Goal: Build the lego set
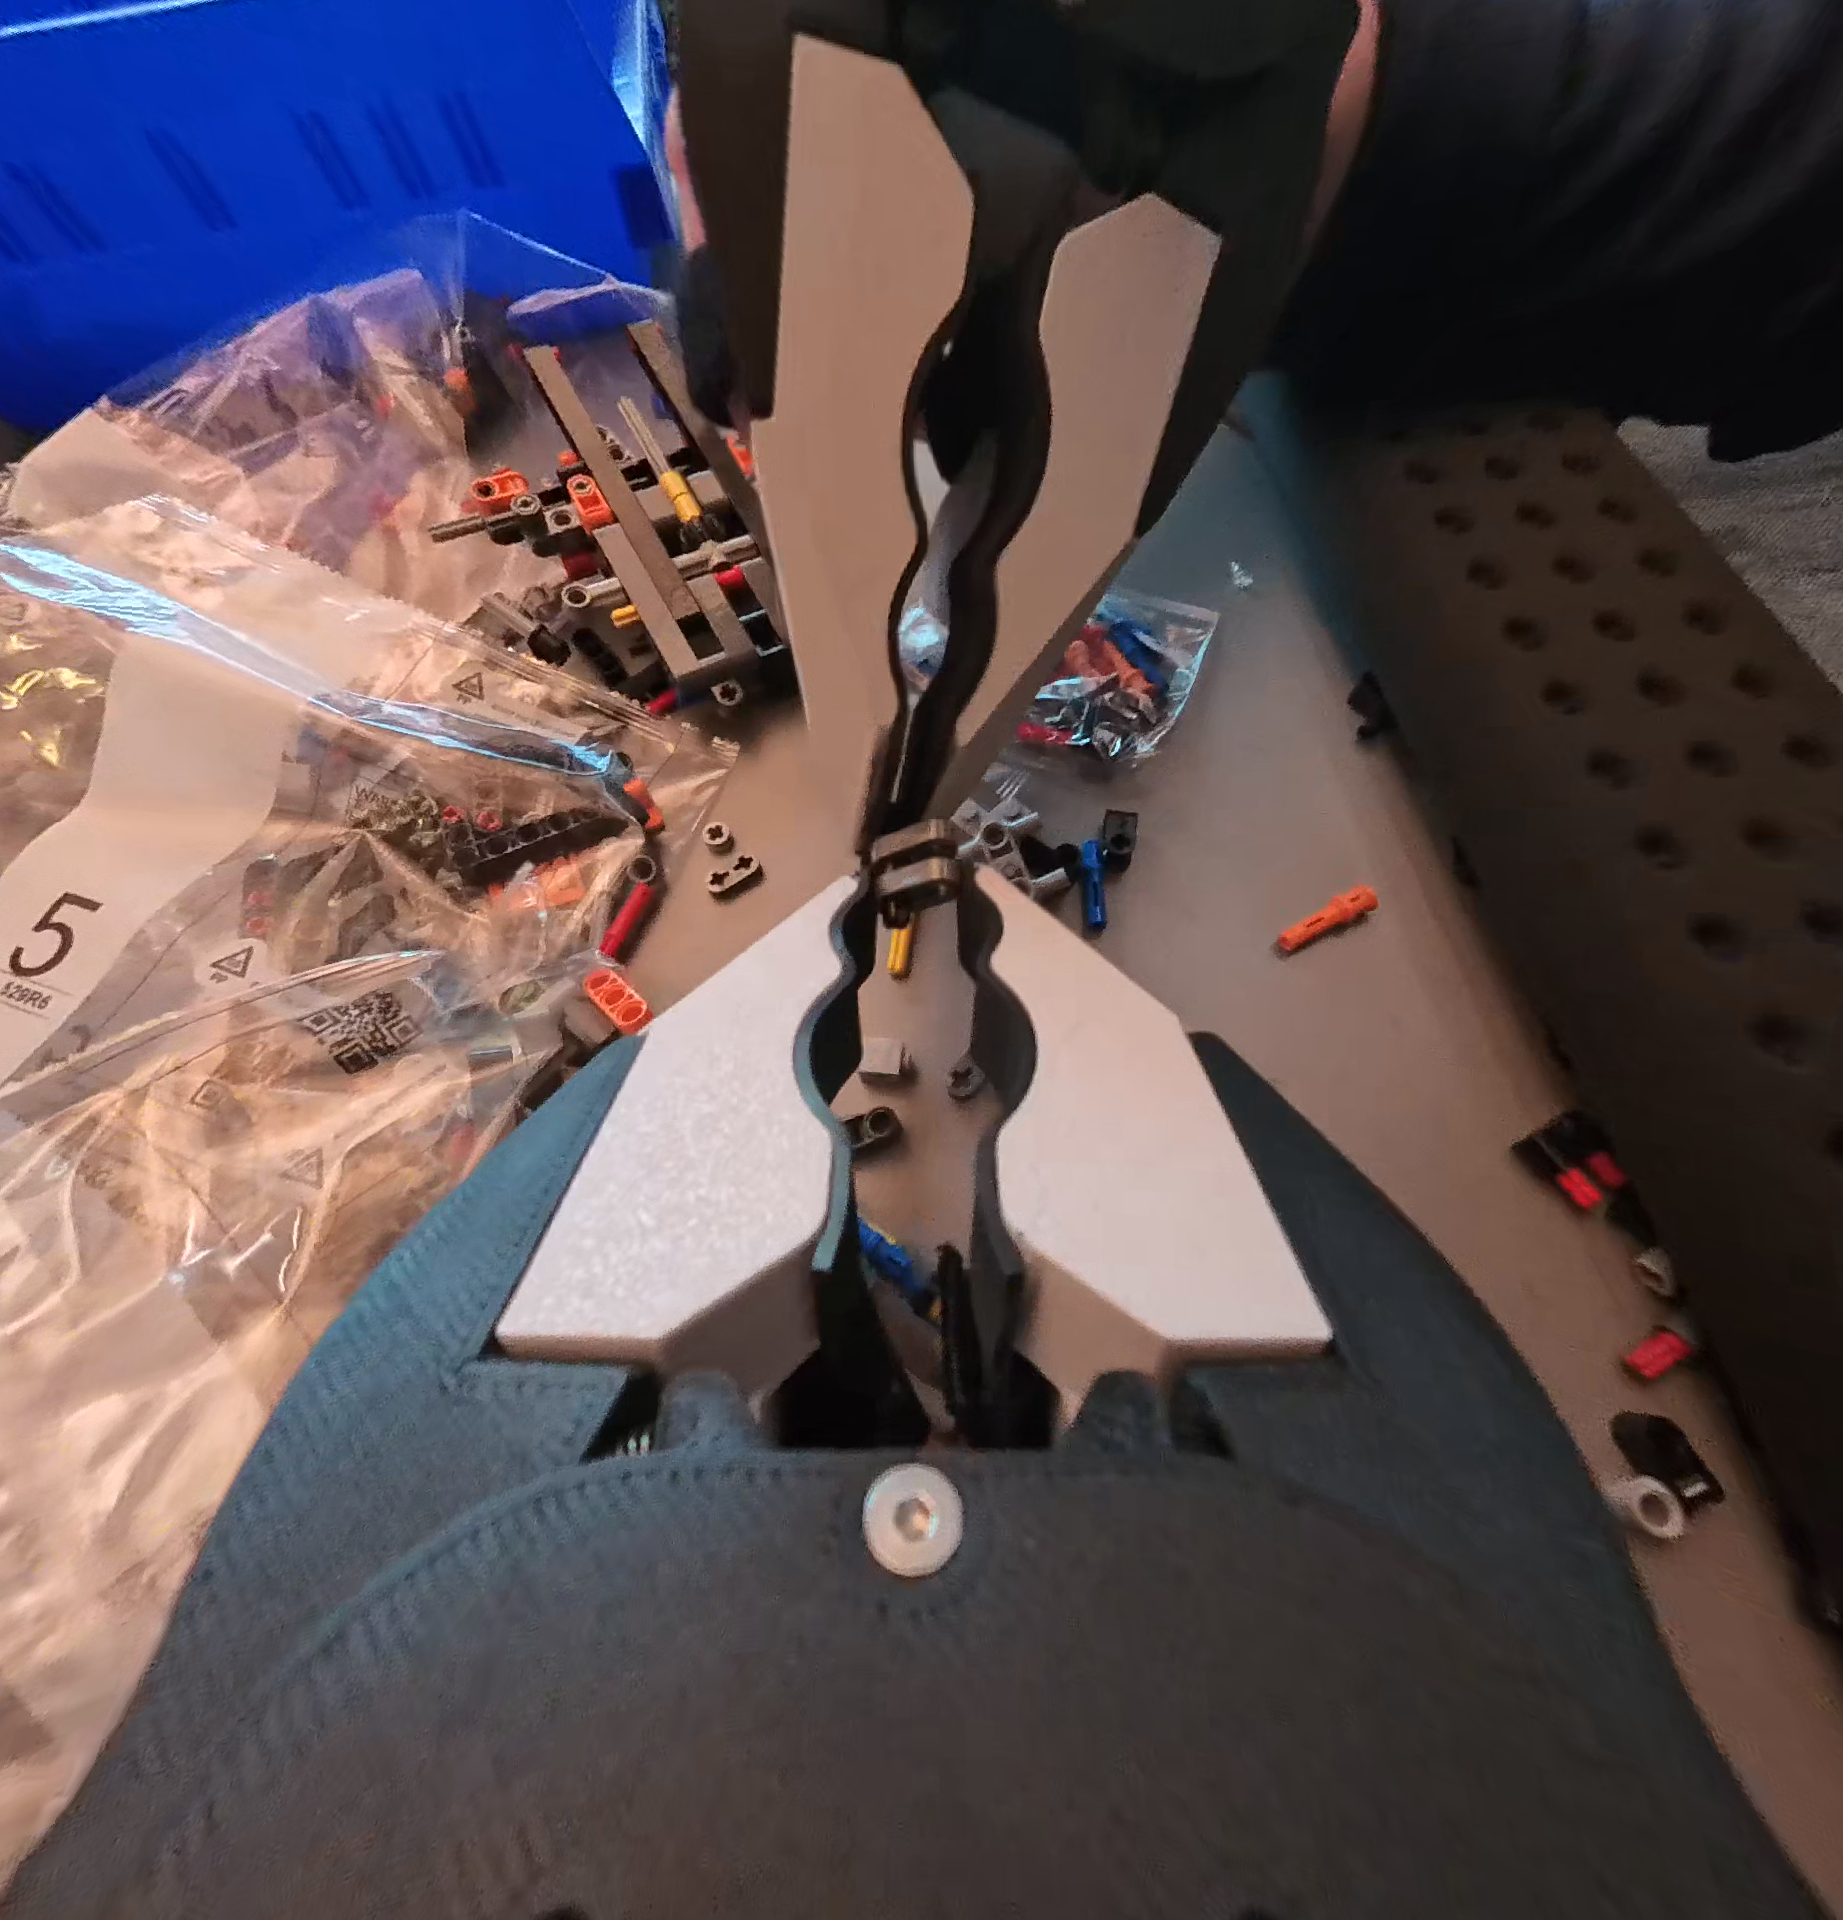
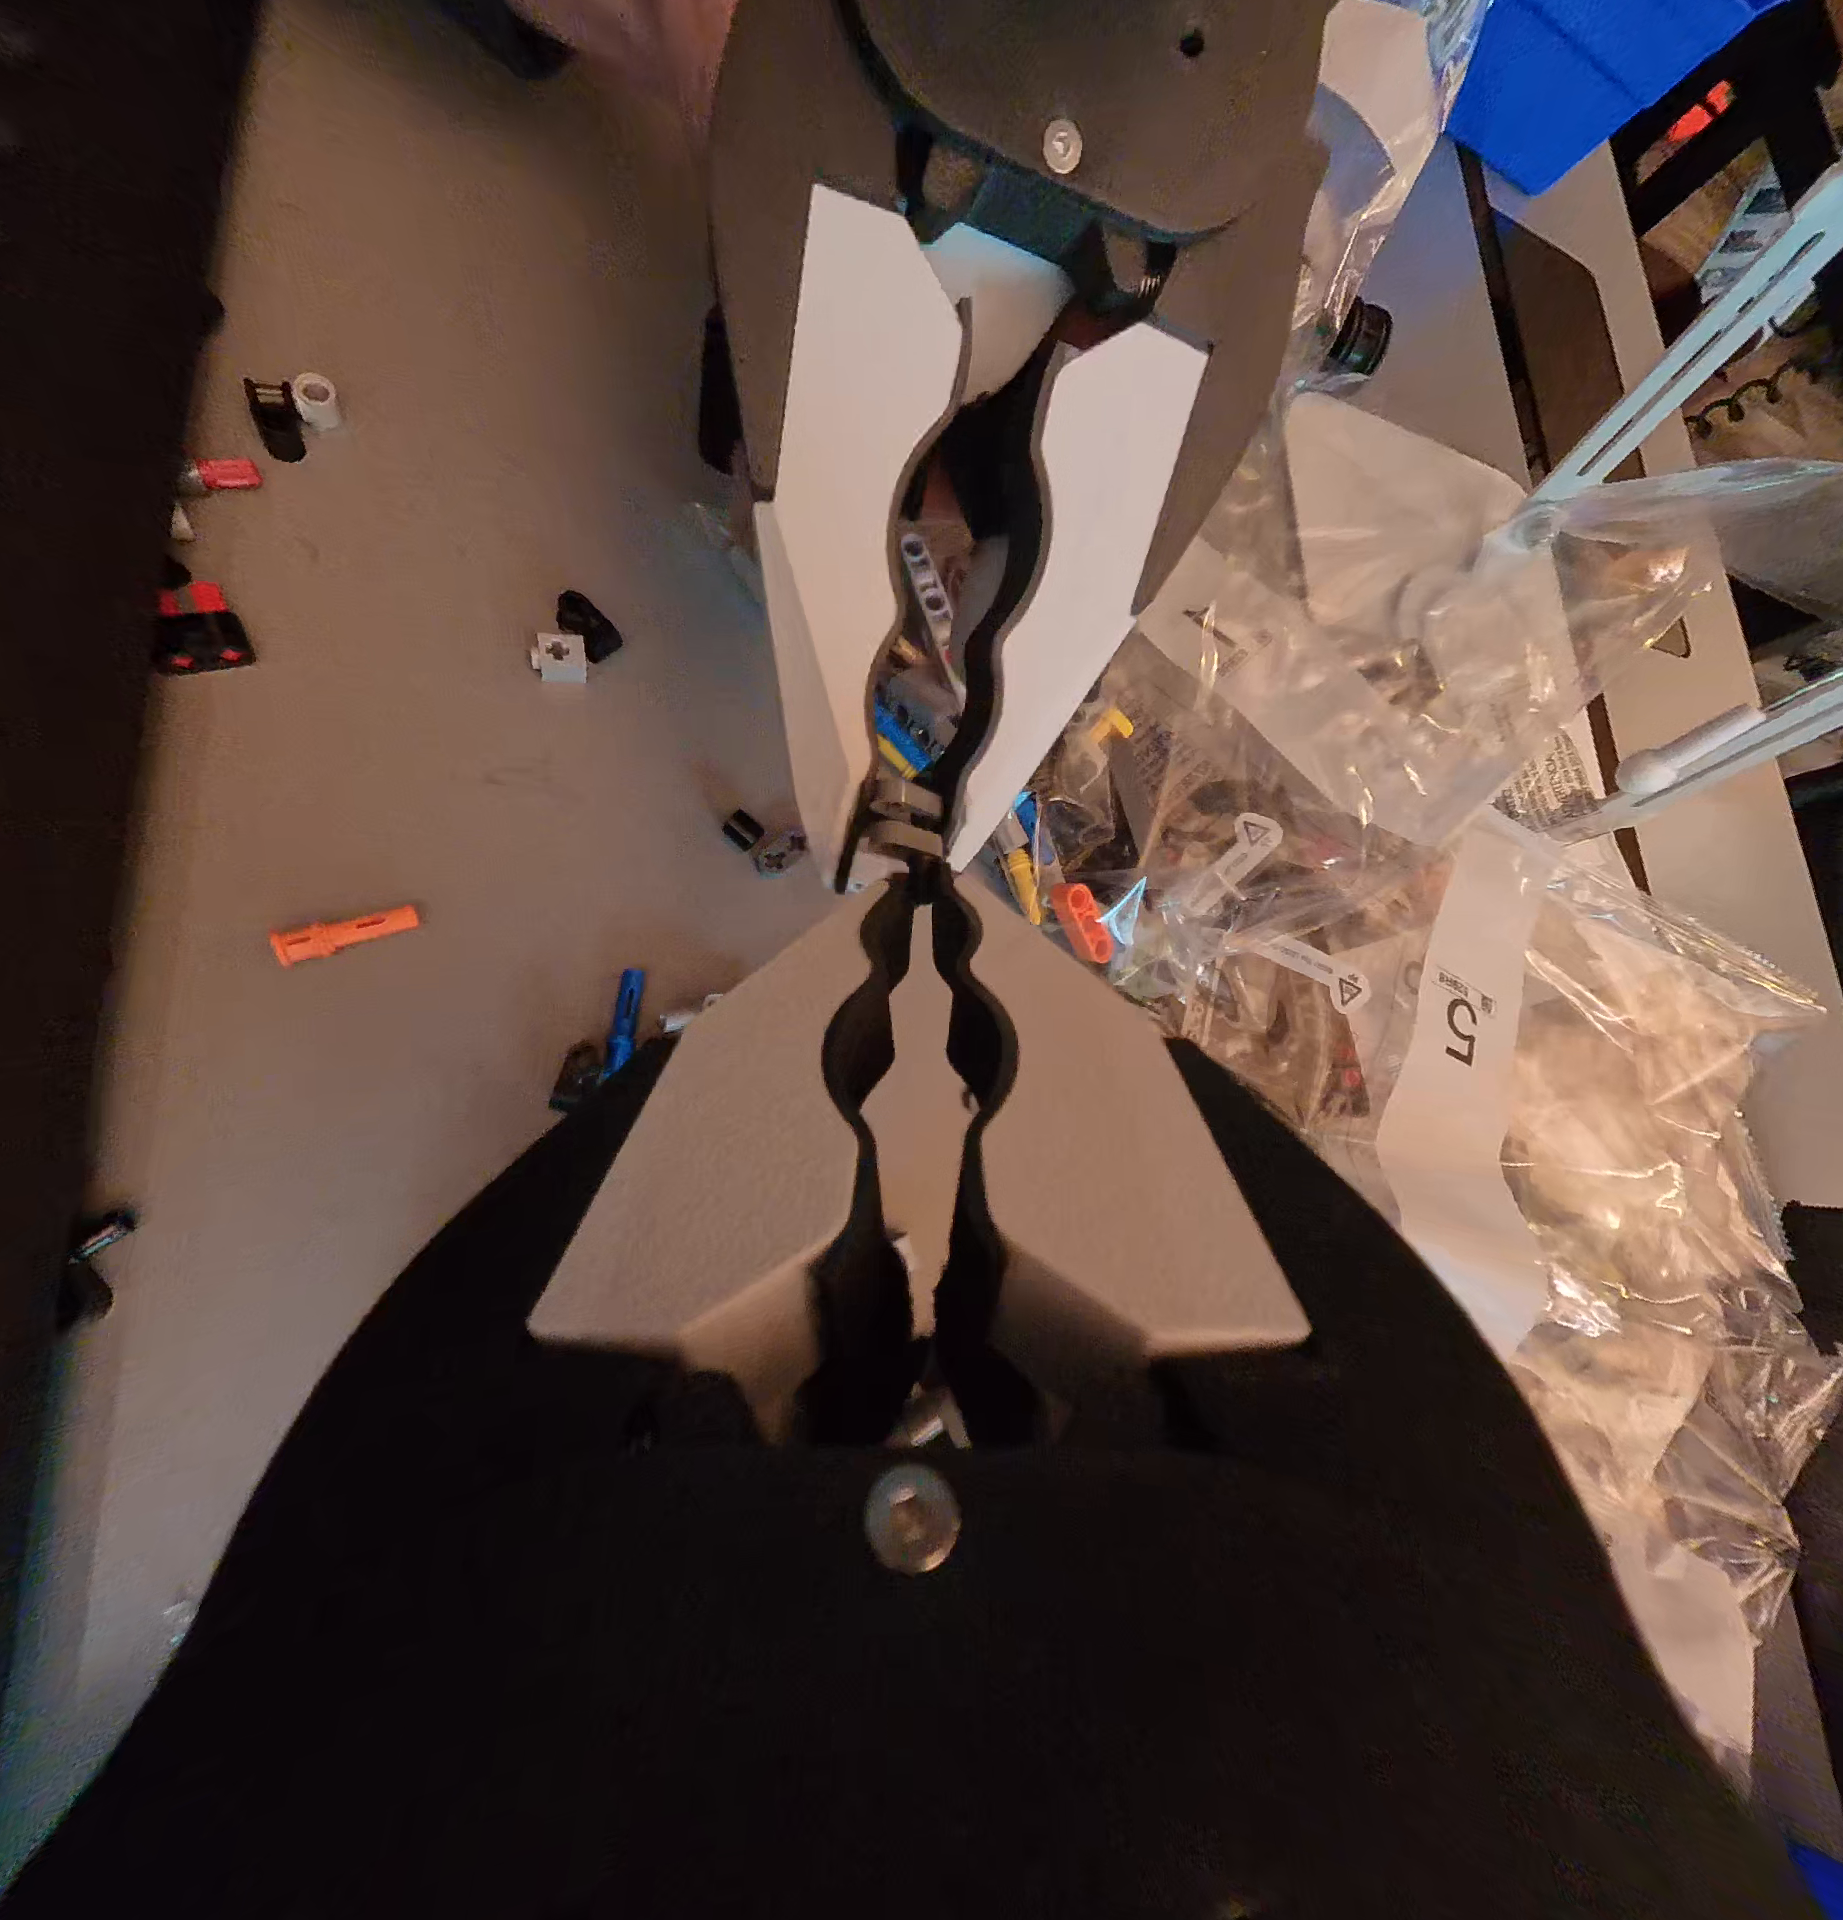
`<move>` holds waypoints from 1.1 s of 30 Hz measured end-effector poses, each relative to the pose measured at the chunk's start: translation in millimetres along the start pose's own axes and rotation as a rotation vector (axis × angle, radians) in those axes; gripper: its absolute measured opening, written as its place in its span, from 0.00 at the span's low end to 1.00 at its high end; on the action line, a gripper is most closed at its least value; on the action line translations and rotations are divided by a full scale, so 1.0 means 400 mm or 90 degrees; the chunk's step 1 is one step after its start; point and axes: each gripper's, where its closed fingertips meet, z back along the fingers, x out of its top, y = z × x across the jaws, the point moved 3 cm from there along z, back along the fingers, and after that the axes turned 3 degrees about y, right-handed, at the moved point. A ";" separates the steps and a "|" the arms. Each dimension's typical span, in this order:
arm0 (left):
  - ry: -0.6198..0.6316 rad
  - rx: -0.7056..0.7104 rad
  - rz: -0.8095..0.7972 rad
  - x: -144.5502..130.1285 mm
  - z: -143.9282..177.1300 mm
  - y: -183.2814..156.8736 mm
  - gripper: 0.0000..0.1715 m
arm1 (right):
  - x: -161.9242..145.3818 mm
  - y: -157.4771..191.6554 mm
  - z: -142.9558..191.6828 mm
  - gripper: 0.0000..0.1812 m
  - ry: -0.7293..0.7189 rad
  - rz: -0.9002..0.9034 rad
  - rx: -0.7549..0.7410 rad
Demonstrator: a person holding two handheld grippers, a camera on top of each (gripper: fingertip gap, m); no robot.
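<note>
Grey and cluttered, the counter (image 1: 1260, 935) carries loose Technic pins, crinkled clear plastic bags (image 1: 221, 831) of parts on its left side, a partly built grey frame (image 1: 636, 561) farther back and a blue bin (image 1: 273, 187) behind that. Above the counter, the two grippers meet tip to tip. The left gripper (image 1: 909, 868) has its jaws pinching a small grey connector piece (image 1: 912, 860), which sits right at the tips. The right gripper (image 2: 915, 883) has its jaws almost pressed together on something dark and thin at that same piece; what exactly it holds is too small to tell. A yellow pin (image 1: 898, 948) lies on the counter just below, and an orange pin (image 1: 1327, 916) lies well apart to the right. The connector is likely light, stiff and smooth plastic, so it could twist or pop out of a tip grip; holding it across its flat sides, clear of its holes, seems safest.
</note>
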 end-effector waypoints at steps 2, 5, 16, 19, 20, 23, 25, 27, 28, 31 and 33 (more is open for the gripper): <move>-0.009 -0.005 0.012 0.002 0.003 0.001 0.07 | 0.001 -0.001 0.001 0.01 -0.001 0.000 -0.001; -0.007 -0.008 0.018 0.002 0.002 0.001 0.08 | -0.002 -0.001 -0.001 0.01 0.005 0.002 -0.004; 0.000 0.007 0.043 -0.002 -0.004 0.013 0.08 | -0.011 -0.007 -0.008 0.01 0.045 0.027 -0.041; 0.011 0.015 0.029 -0.006 -0.007 0.013 0.08 | -0.013 -0.006 -0.010 0.01 0.050 0.029 -0.039; 0.010 0.018 0.023 -0.005 -0.005 0.014 0.08 | -0.012 -0.006 -0.009 0.01 0.047 0.024 -0.037; -0.001 0.025 0.006 0.003 0.001 0.013 0.08 | -0.006 -0.008 0.001 0.00 0.031 0.004 -0.027; -0.002 0.025 -0.007 0.007 0.005 0.011 0.08 | -0.002 -0.006 0.006 0.00 0.028 0.002 -0.024; -0.009 0.018 -0.013 0.011 0.011 0.006 0.07 | 0.004 -0.003 0.011 0.00 0.020 -0.002 -0.018; -0.007 0.014 -0.019 0.011 0.012 0.004 0.08 | 0.005 -0.002 0.013 0.00 0.017 -0.003 -0.013; -0.001 0.008 -0.028 0.010 0.015 -0.001 0.08 | 0.008 0.003 0.015 0.00 0.013 -0.005 -0.005; -0.002 0.006 -0.028 0.011 0.020 -0.002 0.08 | 0.009 0.003 0.019 0.00 0.010 -0.007 -0.004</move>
